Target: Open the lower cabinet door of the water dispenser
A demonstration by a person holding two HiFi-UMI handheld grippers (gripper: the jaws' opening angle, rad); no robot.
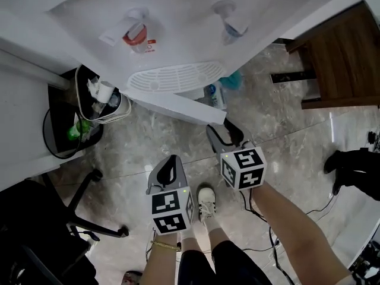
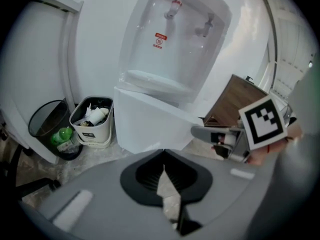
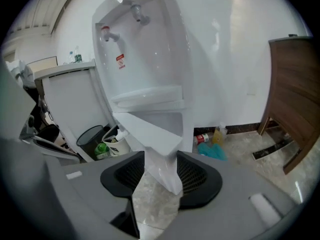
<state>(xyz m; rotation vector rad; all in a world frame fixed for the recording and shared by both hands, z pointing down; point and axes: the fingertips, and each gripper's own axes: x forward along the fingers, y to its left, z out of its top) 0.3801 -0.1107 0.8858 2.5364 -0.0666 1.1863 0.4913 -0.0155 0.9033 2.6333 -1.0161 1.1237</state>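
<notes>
The white water dispenser (image 1: 178, 16) stands ahead, with red and blue taps above its drip tray. Its lower cabinet door (image 1: 178, 105) stands swung out towards me; it also fills the middle of the left gripper view (image 2: 145, 124). My right gripper (image 1: 225, 136) is at the door's free edge. In the right gripper view the door's edge (image 3: 150, 131) sits between the jaws (image 3: 161, 176), and both pads press on it. My left gripper (image 1: 169, 170) hangs lower and nearer to me, off the door, its tips together (image 2: 164, 165) with nothing held.
A white bin (image 1: 107, 103) full of rubbish and a black wire bin (image 1: 68, 129) stand left of the dispenser. Bottles (image 1: 217, 94) lie at its base. Wooden furniture (image 1: 341, 58) is at the right, and a chair base (image 1: 89, 218) at the lower left. My shoe (image 1: 206, 202) is below the grippers.
</notes>
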